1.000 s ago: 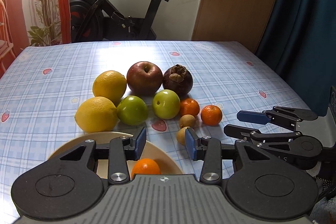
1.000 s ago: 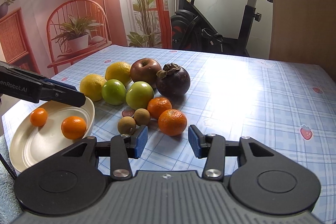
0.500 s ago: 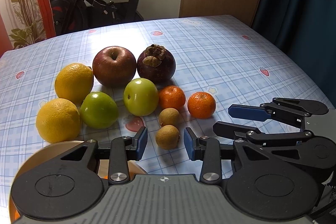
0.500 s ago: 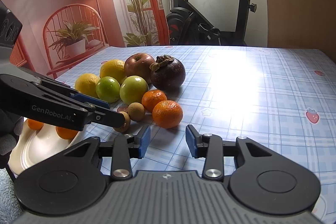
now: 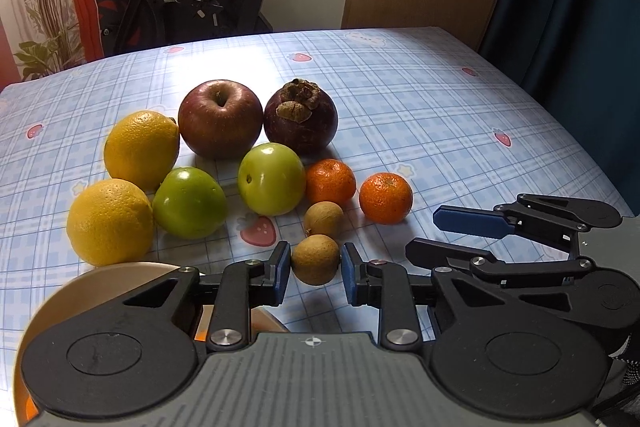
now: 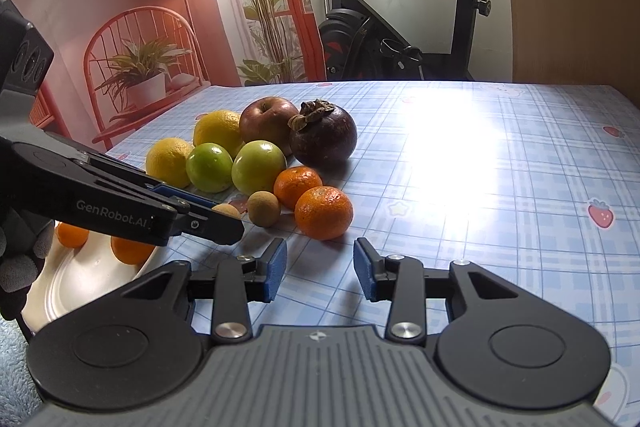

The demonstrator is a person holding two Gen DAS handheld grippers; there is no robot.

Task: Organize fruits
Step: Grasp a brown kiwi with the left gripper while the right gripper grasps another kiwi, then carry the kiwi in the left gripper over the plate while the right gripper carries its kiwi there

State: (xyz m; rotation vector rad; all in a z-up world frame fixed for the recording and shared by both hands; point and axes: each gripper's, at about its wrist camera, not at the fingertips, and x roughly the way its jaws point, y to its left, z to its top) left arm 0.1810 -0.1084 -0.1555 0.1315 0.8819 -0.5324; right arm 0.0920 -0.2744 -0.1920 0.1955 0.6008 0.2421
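Right between my left gripper's (image 5: 312, 271) blue pads sits the nearer brown longan (image 5: 315, 259), pinched from both sides just beside the plate (image 5: 120, 273), while my right gripper (image 6: 320, 271) hangs part-spread and empty nearby.
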